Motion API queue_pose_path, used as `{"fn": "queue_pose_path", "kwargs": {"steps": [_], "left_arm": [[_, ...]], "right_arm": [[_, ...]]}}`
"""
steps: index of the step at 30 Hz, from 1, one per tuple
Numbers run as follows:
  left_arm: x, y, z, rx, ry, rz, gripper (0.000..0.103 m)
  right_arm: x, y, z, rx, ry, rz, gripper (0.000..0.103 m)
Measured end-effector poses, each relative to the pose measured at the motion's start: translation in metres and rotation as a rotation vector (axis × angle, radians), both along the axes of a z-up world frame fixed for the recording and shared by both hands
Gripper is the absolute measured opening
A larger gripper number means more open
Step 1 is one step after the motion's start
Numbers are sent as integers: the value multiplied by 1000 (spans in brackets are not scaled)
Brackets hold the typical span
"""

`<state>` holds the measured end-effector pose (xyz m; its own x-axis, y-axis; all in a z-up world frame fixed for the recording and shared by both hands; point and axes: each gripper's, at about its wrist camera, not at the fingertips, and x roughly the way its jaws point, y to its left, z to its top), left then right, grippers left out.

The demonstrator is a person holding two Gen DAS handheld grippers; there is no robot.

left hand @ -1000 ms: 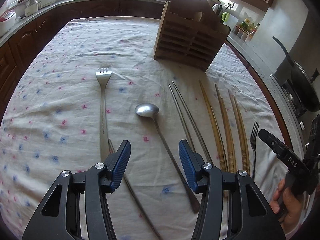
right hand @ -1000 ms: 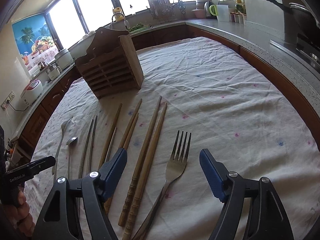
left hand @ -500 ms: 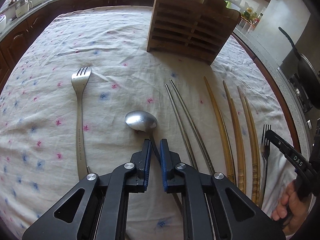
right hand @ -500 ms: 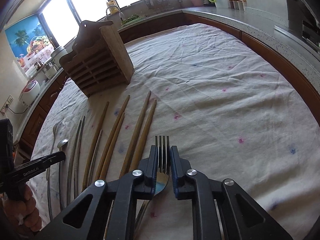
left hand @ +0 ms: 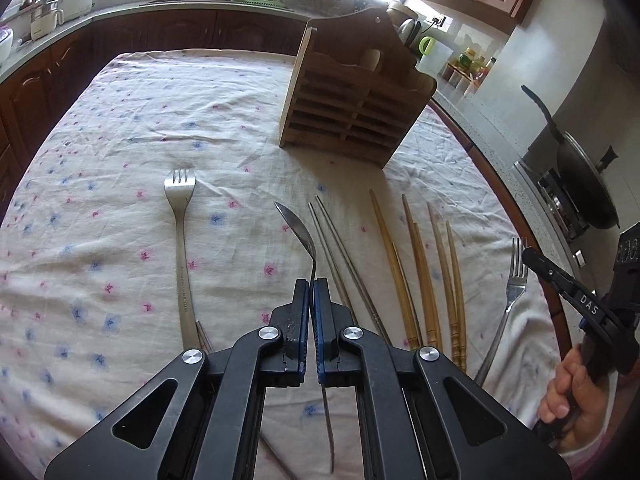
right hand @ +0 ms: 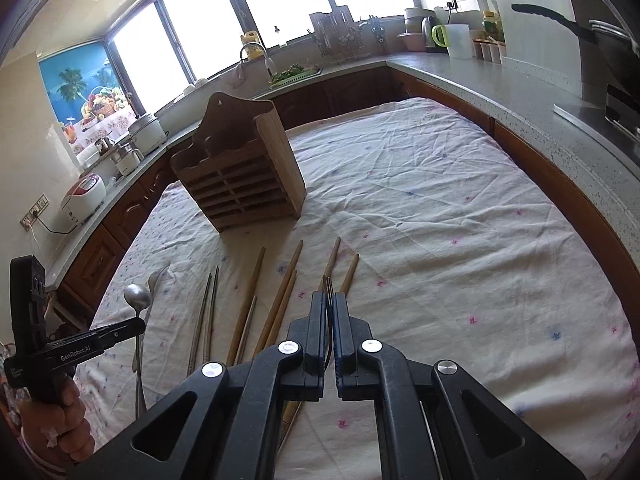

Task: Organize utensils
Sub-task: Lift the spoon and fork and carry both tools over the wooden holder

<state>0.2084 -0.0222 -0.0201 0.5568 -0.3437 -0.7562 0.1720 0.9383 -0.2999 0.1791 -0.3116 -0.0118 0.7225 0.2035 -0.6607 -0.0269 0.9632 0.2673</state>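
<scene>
Fingers of the left gripper (left hand: 310,286) pinch the spoon (left hand: 299,229) by its handle, up off the surface (left hand: 120,128). Right gripper (right hand: 329,299) pinches a fork (right hand: 328,285). Wooden holder (left hand: 352,104) stands behind the chopsticks (left hand: 420,264).

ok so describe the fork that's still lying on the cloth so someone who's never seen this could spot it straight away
Start at the wooden utensil rack standing on the flowered tablecloth, then look at the row of cutlery in front of it. The fork is the outermost piece on the left, lying flat beyond the metal chopsticks. It is the only fork not gripped by a claw.
</scene>
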Motion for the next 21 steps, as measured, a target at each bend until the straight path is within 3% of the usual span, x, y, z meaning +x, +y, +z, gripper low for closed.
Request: {"fn": "queue_pose_path", "kwargs": {"steps": [5,21], "left_arm": [[-7,13,20,-43,-53,19,2],[-8,37,68,-96,-192,68,2]], "right_arm": [[-6,8,27,-23,-77,5,4],[5,23,67,-56,-199,29,3]]}}
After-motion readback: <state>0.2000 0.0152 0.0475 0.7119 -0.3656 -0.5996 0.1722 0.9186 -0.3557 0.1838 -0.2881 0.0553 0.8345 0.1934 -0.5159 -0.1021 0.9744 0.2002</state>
